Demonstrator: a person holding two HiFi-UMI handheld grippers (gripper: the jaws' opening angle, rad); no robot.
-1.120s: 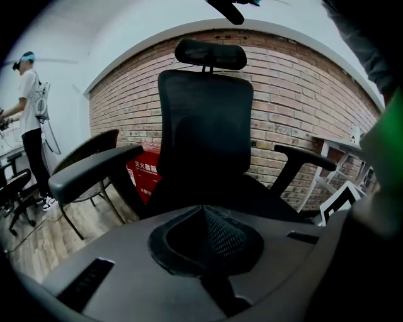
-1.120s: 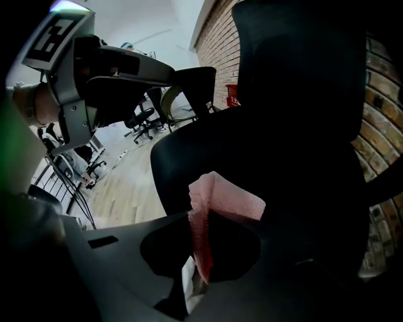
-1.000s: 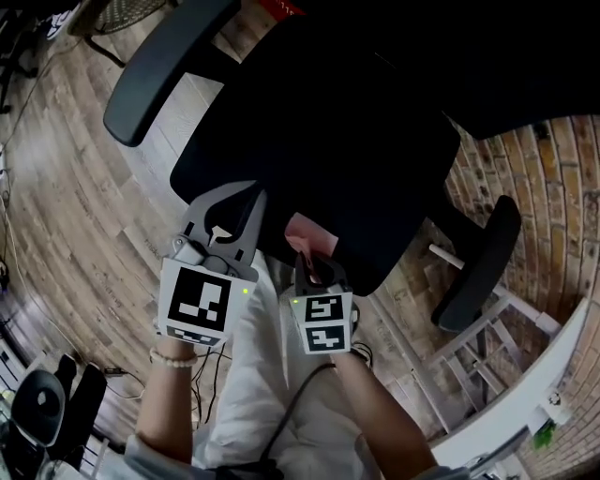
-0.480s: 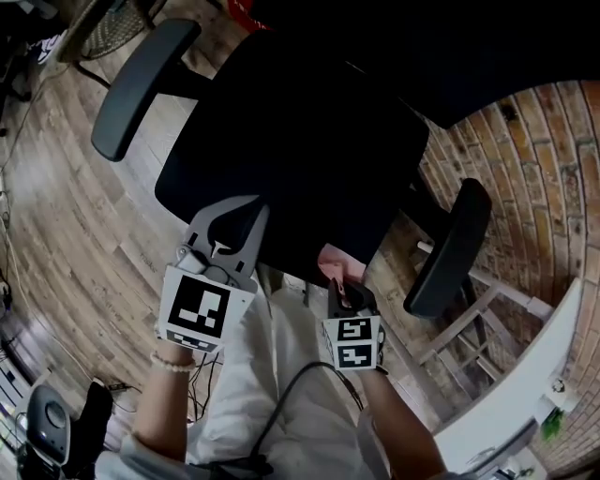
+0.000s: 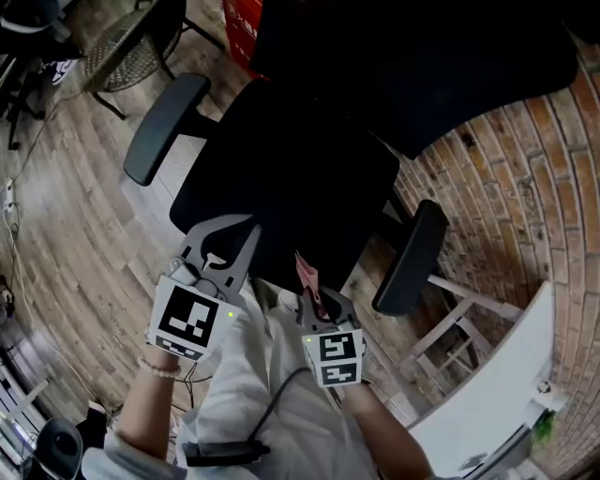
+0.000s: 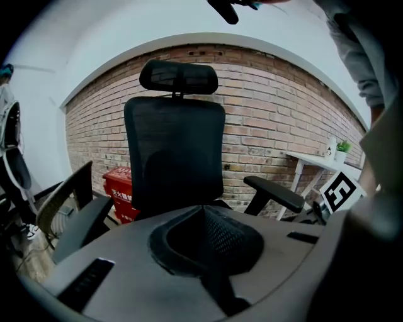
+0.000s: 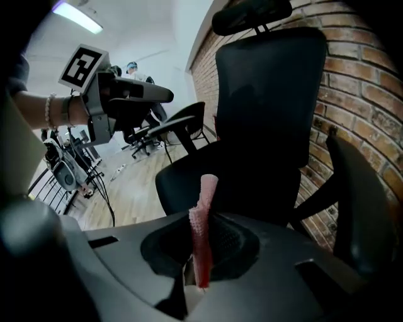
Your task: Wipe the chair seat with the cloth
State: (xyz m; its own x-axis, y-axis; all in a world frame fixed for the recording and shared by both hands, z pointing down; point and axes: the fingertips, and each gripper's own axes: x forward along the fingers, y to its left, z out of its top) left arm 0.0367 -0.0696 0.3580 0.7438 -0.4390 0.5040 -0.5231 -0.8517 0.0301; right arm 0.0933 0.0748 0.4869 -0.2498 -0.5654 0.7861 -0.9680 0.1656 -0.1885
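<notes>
From the head view, the black chair seat (image 5: 281, 178) lies just ahead of both tools, with an armrest (image 5: 167, 127) on its left side and another (image 5: 410, 255) on its right above brick. The left gripper (image 5: 230, 239) hangs over the seat's near edge. The right gripper (image 5: 312, 292), just beside it, grips a pink cloth (image 5: 306, 274) that stands up off the seat, at its front rim. A red box (image 5: 242, 23) sits on the wooden floor (image 5: 66, 216) behind the chair. The left gripper view adds what the top-down view hides: its jaws are pressed together with nothing between them, and beyond them rise the backrest (image 6: 175, 154), the headrest (image 6: 179, 77) and a white table (image 6: 315, 162) at the brick wall (image 6: 264, 126). The right gripper view shows the cloth (image 7: 203, 233) pinched upright between the closed jaws, the seat (image 7: 208, 176) beyond it, the left gripper (image 7: 165, 94) hanging at the left, and other office chairs (image 7: 145, 135) far off.
</notes>
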